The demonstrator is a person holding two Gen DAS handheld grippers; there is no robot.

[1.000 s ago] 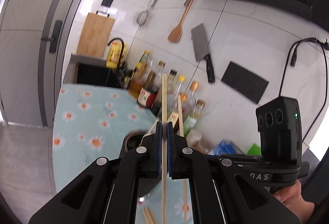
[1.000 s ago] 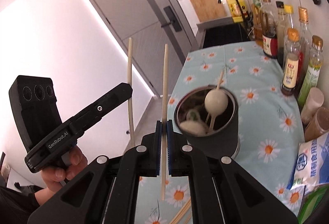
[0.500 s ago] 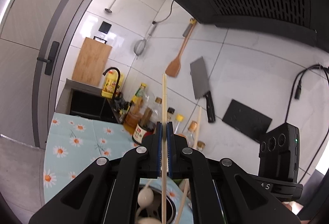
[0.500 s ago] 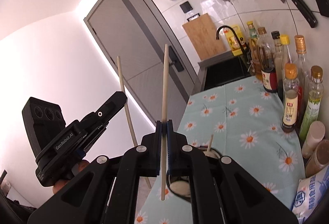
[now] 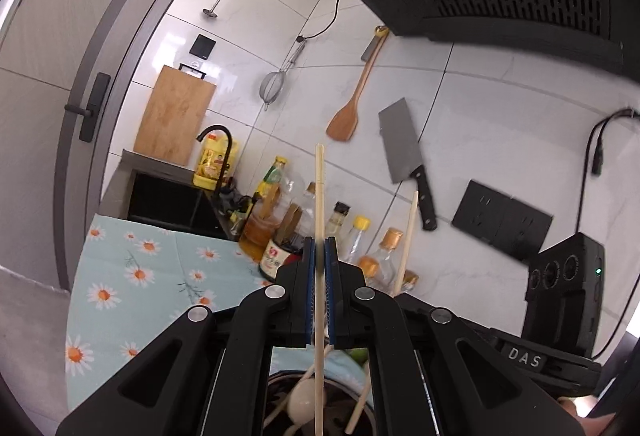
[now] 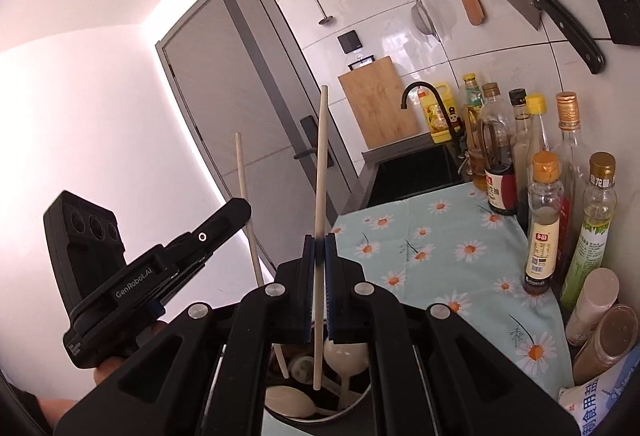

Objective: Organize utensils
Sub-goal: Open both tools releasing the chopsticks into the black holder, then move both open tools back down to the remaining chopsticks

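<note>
Upright, one chopstick (image 5: 319, 196) is clamped between the closed jaws of the left gripper (image 5: 319, 256) at centre frame, its lower end over the utensil pot (image 5: 280, 388) at the bottom edge. Likewise, another chopstick (image 6: 321, 164) is pinched by the right gripper (image 6: 319, 252), its tip inside the pot's mouth among white spoons (image 6: 344, 352).

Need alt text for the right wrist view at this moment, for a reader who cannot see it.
The right tool is shut on an upright chopstick, its lower end over a dark cup holding white spoons. At left, the left tool holds another chopstick; bottles line the flowered tablecloth at right.
</note>
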